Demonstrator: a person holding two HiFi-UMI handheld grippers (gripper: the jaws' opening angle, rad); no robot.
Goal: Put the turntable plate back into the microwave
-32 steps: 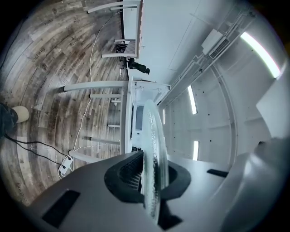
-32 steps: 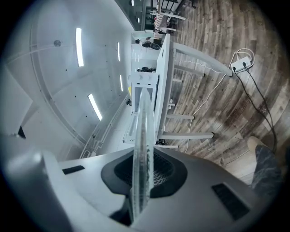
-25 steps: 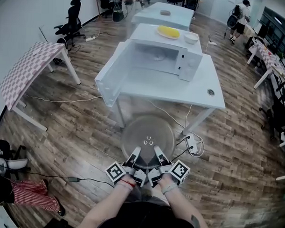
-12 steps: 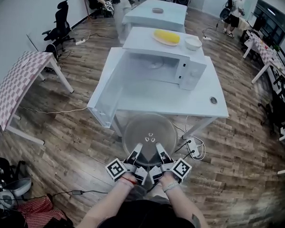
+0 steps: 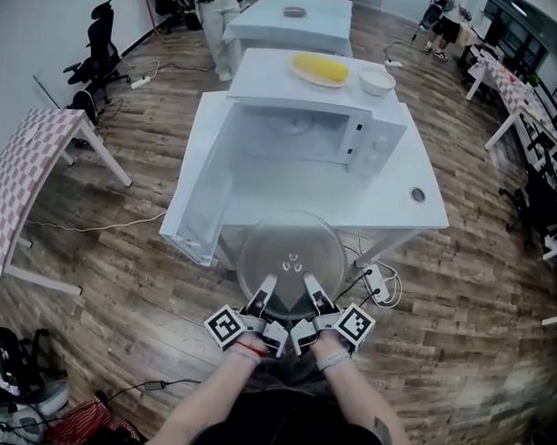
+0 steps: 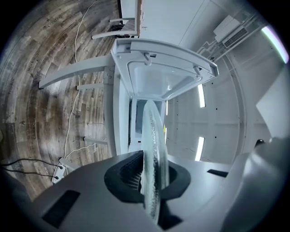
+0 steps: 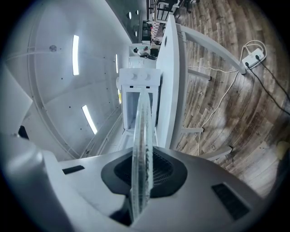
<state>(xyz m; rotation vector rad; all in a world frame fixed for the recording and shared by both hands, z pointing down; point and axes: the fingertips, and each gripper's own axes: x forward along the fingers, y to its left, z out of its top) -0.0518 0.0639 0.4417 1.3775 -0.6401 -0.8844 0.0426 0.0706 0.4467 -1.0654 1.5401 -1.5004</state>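
The round clear glass turntable plate [image 5: 292,259] is held level in front of me, over the near edge of the white table [image 5: 388,207]. My left gripper [image 5: 261,296] and right gripper [image 5: 314,297] are both shut on its near rim, side by side. The white microwave [image 5: 304,136] stands on the table beyond, its door [image 5: 202,192] swung open to the left and its cavity facing me. In the left gripper view the plate [image 6: 153,149] runs edge-on between the jaws toward the microwave [image 6: 149,90]. The right gripper view shows the plate [image 7: 141,149] likewise pointing at the microwave [image 7: 140,97].
A second table behind holds a plate of yellow food [image 5: 320,69] and a white bowl [image 5: 376,81]. A power strip with cables [image 5: 372,277] lies on the wood floor under the table. A checked table [image 5: 25,176] stands left, office chairs [image 5: 93,60] beyond, people far off [image 5: 442,17].
I have stepped closer to the table. The plate, still held by both grippers, now reaches over the table's near edge, nearer the open microwave.
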